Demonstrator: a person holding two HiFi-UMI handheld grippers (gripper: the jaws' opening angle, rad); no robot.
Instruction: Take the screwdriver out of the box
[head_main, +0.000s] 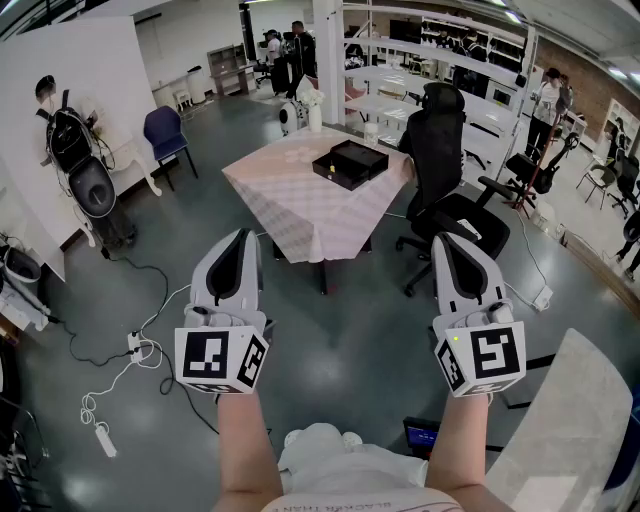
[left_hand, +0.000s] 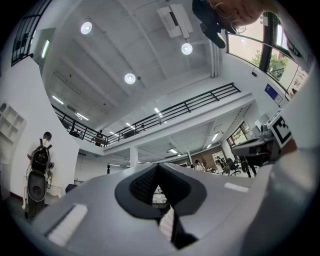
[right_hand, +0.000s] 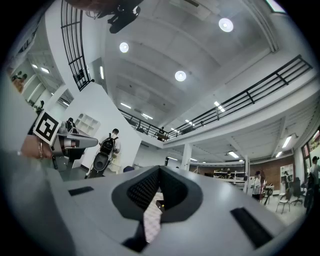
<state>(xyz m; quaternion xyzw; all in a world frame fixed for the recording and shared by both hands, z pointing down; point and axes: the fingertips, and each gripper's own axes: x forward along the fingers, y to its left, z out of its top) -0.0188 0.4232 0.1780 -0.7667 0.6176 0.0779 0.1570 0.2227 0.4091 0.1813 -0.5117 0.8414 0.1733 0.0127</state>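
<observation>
A flat black box (head_main: 350, 163) lies on a table with a pink checked cloth (head_main: 300, 210), several steps ahead of me. No screwdriver shows from here. My left gripper (head_main: 240, 240) and right gripper (head_main: 448, 243) are held side by side over the grey floor, well short of the table. Both are tilted slightly upward, jaws closed together with nothing between them. In the left gripper view the left gripper (left_hand: 159, 165) frames only a sliver of the cloth. In the right gripper view the right gripper (right_hand: 160, 169) shows the cloth (right_hand: 151, 220) through its slit.
A black office chair (head_main: 445, 170) stands at the table's right, a blue chair (head_main: 165, 135) further left. White cables and power strips (head_main: 130, 350) lie on the floor at left. A white vase (head_main: 314, 112) stands on the table's far side. A pale board (head_main: 570, 420) is at lower right.
</observation>
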